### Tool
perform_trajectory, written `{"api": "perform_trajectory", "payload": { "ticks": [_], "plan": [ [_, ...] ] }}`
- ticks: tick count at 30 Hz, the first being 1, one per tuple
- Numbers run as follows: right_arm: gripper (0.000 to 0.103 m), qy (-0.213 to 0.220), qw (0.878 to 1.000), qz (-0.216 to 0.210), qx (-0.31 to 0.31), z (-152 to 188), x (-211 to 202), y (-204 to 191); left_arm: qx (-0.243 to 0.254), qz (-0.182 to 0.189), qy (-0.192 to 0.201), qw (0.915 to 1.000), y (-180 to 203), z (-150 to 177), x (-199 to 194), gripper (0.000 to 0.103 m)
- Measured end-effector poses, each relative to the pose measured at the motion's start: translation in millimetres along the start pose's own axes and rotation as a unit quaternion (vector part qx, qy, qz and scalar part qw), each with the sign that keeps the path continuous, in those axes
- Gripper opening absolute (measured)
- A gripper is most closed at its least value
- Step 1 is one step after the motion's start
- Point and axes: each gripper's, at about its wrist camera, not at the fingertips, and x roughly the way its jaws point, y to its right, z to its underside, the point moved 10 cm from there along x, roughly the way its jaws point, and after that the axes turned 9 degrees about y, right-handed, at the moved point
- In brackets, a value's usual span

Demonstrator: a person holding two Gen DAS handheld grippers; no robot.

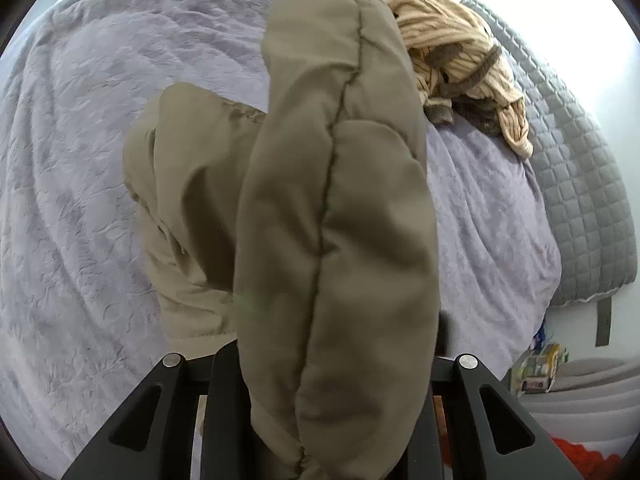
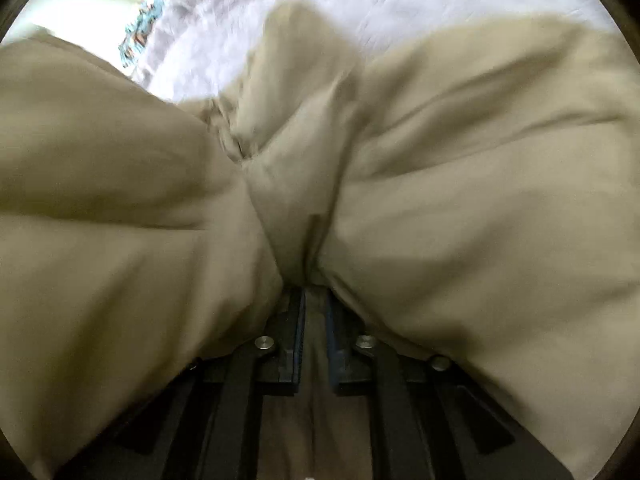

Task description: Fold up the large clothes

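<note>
A padded khaki jacket (image 1: 336, 216) hangs lifted above a lavender bedspread (image 1: 80, 168). In the left wrist view a thick quilted fold with a dark seam stands up between my fingers, and the left gripper (image 1: 332, 432) is shut on it. More of the jacket droops below toward the bed. In the right wrist view the khaki jacket (image 2: 460, 184) fills most of the frame, bunched into a pinch. The right gripper (image 2: 316, 312) is shut on that bunched fabric. Its fingertips are mostly buried in cloth.
A tan cable-knit sweater with dark trim (image 1: 460, 56) lies at the far right of the bed. A grey quilted mattress pad (image 1: 580, 184) hangs off the bed's right side. Small boxes (image 1: 536, 368) sit beyond it. A patterned cloth (image 2: 140, 32) lies at the bed's far left.
</note>
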Motion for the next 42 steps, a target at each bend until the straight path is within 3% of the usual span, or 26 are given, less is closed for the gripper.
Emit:
{"api": "perform_trajectory", "payload": {
  "ticks": [4, 7, 10, 13, 16, 19, 25, 30, 31, 33, 36, 39, 42],
  "plan": [
    [0.020, 0.041, 0.999, 0.015, 0.026, -5.0, -52.9, 32.8, 0.019, 0.019, -0.020, 0.9994, 32.5, 3.0, 24.8, 0.036],
    [0.031, 0.059, 0.996, 0.025, 0.062, 1.5, -82.5, 65.1, 0.043, 0.065, -0.032, 0.9964, 62.4, 7.5, 45.3, 0.058],
    [0.033, 0.067, 0.993, 0.025, 0.097, 12.6, -101.0, 89.1, 0.071, 0.116, -0.054, 0.9893, 87.6, 14.7, 62.9, 0.058],
    [0.043, 0.076, 0.990, 0.043, 0.112, 22.9, -117.8, 108.3, 0.066, 0.197, -0.098, 0.9733, 111.0, 22.0, 84.7, 0.058],
    [0.060, 0.089, 0.988, 0.065, 0.111, 29.9, -133.7, 118.8, 0.083, 0.191, -0.101, 0.9728, 114.7, 19.4, 108.6, 0.058],
    [0.062, 0.107, 0.986, 0.074, 0.103, 41.8, -156.4, 120.5, 0.087, 0.182, -0.112, 0.9731, 121.8, 14.0, 134.7, 0.058],
    [0.076, 0.131, 0.989, -0.015, 0.069, 70.8, -200.7, 91.8, 0.091, 0.182, -0.128, 0.9707, 131.9, 8.3, 157.4, 0.058],
    [0.076, 0.118, 0.989, -0.054, 0.063, 80.5, -187.1, 57.6, 0.108, 0.173, -0.133, 0.9699, 137.6, 8.0, 163.4, 0.058],
    [0.076, 0.117, 0.990, -0.052, 0.065, 78.8, -182.1, 56.1, 0.110, 0.170, -0.132, 0.9704, 137.9, 7.2, 163.7, 0.058],
    [0.075, 0.109, 0.992, -0.006, 0.064, 70.5, -167.7, 62.8, 0.124, 0.151, -0.117, 0.9737, 139.6, 0.7, 156.5, 0.058],
    [0.022, 0.101, 0.992, 0.043, 0.066, 65.9, -162.0, 78.4, 0.175, 0.115, -0.044, 0.9769, 139.0, -26.2, 124.3, 0.058],
    [0.019, 0.099, 0.990, 0.071, 0.073, 64.0, -160.1, 96.6, 0.182, 0.072, 0.035, 0.9802, 117.1, -62.1, 91.2, 0.059],
    [0.019, 0.102, 0.988, 0.100, 0.066, 67.6, -158.0, 108.4, 0.139, -0.020, 0.101, 0.9849, 54.9, -100.0, 69.1, 0.059]
  ]
}}
